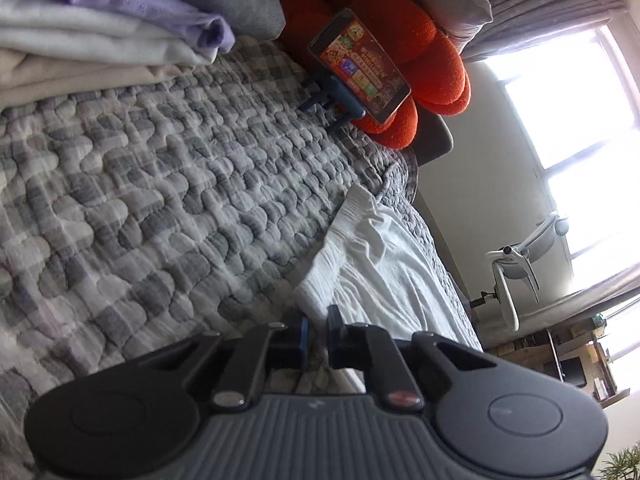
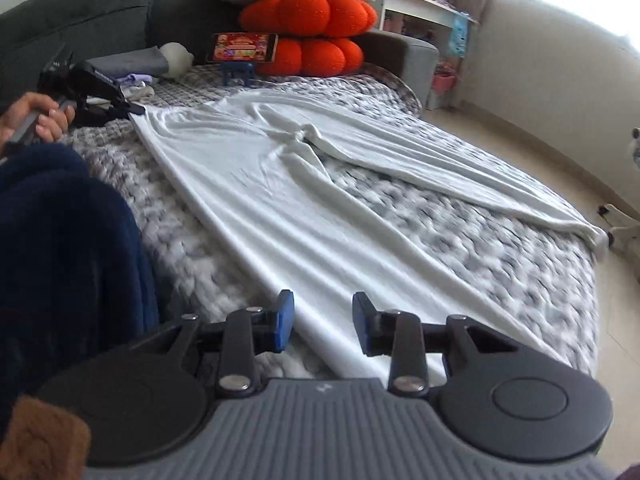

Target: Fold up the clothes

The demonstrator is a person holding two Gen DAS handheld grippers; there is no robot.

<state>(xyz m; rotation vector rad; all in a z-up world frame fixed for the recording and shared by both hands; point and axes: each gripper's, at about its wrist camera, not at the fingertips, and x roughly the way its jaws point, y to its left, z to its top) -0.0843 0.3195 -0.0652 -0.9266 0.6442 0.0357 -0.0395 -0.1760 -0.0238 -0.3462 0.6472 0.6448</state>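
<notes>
White trousers point(image 2: 280, 184) lie spread on the quilted bedspread point(image 2: 460, 240), 2 legs splayed apart and wrinkled at the crotch, the near leg running down to the right gripper point(image 2: 322, 326). Its jaws stand wide apart and hold nothing; the leg's hem lies just under and between them. The left gripper point(image 1: 316, 334) sits at the waistband corner, jaws nearly closed with a narrow gap; whether cloth is pinched there I cannot tell. Likely trouble: the thin fabric may slip from a shallow pinch, the jaws may catch the bedspread along with it, or uneven pulls from both ends could deepen the creases and skew any fold.
</notes>
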